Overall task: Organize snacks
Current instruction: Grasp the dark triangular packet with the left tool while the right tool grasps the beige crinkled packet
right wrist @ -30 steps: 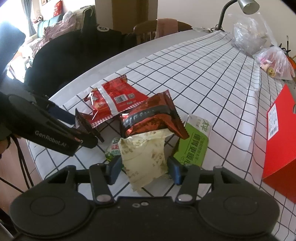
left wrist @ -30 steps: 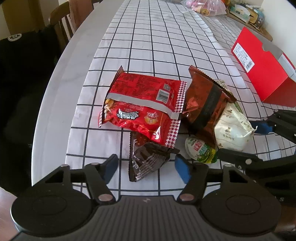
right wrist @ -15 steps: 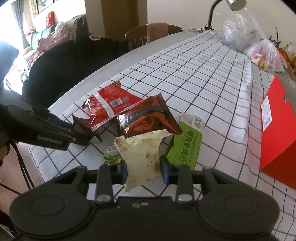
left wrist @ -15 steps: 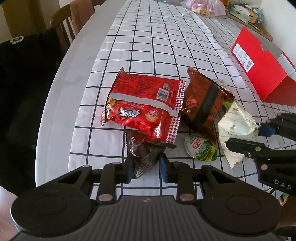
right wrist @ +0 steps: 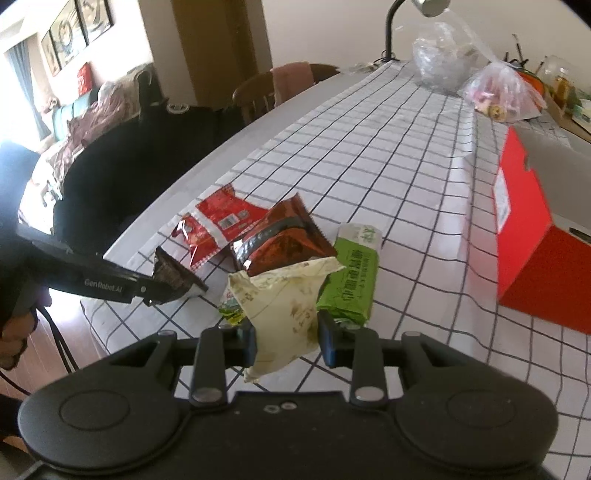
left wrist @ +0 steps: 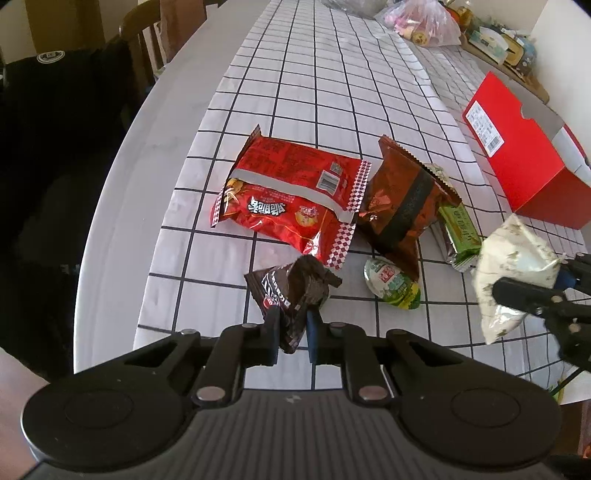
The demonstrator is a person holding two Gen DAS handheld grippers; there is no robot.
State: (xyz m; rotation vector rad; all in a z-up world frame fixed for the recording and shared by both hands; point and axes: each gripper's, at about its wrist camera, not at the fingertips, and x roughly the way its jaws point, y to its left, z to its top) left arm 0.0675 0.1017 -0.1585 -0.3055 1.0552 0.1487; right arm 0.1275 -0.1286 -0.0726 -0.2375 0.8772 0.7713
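Observation:
My left gripper is shut on a dark brown snack packet and holds it just above the checked cloth. My right gripper is shut on a cream snack packet, lifted off the table; it also shows in the left wrist view. On the cloth lie a red chip bag, a brown-red foil bag, a green bar packet and a small green oval snack.
A red open box stands at the right on the table. Plastic bags and a desk lamp sit at the far end. Chairs with dark clothing stand along the left edge.
Both grippers closed from open onto their packets. The left one lifted the dark brown packet; the right one lifted the cream packet up and away to the right.

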